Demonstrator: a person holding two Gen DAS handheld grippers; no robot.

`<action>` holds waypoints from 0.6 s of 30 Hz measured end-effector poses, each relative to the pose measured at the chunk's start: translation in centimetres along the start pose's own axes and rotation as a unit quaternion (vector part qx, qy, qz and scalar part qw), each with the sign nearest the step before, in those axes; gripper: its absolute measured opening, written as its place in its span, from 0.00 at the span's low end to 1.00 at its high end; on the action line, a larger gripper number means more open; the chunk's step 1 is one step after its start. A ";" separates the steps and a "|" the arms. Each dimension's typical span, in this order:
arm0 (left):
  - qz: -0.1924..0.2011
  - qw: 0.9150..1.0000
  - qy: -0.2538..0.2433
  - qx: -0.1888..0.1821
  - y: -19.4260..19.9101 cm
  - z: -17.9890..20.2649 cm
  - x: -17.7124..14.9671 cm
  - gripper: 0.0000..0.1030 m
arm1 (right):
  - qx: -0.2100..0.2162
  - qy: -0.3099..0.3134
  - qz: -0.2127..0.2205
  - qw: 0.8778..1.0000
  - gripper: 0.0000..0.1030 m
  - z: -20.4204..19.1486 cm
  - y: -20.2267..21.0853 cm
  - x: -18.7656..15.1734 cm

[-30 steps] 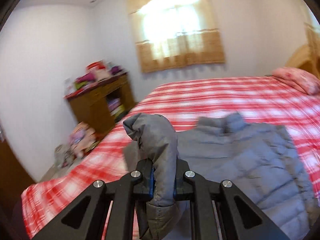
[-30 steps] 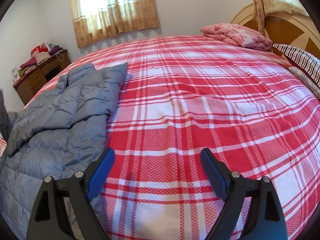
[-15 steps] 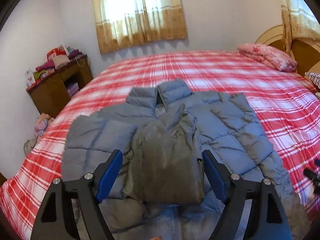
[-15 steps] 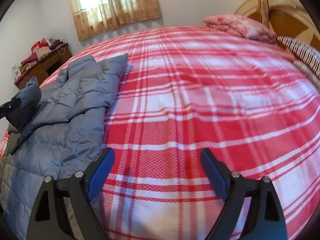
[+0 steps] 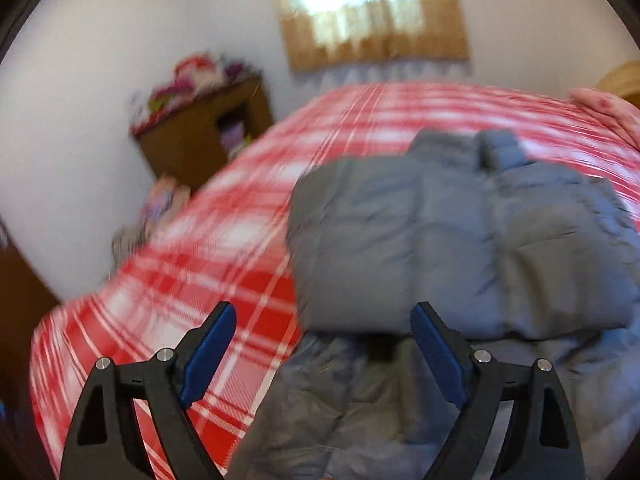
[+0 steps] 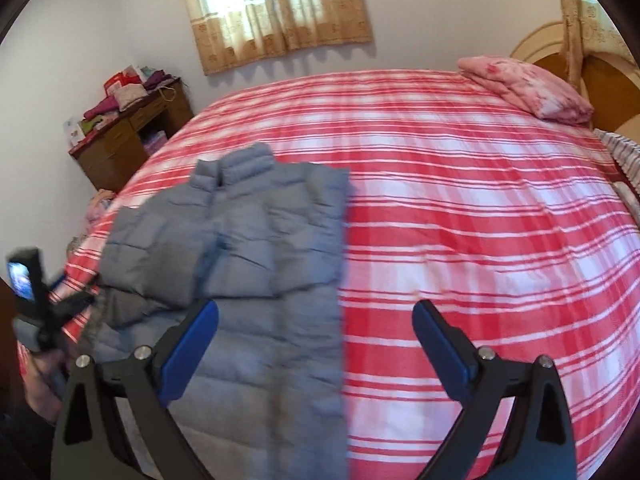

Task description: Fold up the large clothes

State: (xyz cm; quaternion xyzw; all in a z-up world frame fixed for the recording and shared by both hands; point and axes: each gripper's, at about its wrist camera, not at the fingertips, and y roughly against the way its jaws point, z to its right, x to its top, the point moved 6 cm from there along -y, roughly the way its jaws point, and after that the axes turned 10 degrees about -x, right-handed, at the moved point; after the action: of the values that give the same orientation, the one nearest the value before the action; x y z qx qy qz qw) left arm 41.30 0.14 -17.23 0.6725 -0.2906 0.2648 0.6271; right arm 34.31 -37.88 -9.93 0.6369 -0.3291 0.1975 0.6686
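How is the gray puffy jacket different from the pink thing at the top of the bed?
The gray puffy jacket is plain gray and quilted; the pink bundle is flowery pink. The jacket is larger and spread flat with its sleeves folded in; the bundle is a small thick stack by the headboard. Both lie on the red plaid bedspread.

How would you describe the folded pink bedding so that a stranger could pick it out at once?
Start at the big bed under the red and white plaid cover. Look to its far right corner, by the wooden headboard. The folded pink bedding lies there, soft pink and mottled, not checked like the cover.
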 end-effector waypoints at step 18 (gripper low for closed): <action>-0.027 0.998 0.064 -0.007 -5.3 -2.9 -2.6 0.87 | 0.057 0.039 -0.020 0.997 0.13 -12.7 -12.3 -1.4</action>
State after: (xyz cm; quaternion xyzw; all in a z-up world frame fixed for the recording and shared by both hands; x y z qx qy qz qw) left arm 43.33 3.45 -22.56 0.6574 -0.2333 0.2885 0.6558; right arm 44.10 -26.61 -19.37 0.6718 -0.2784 0.2276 0.6476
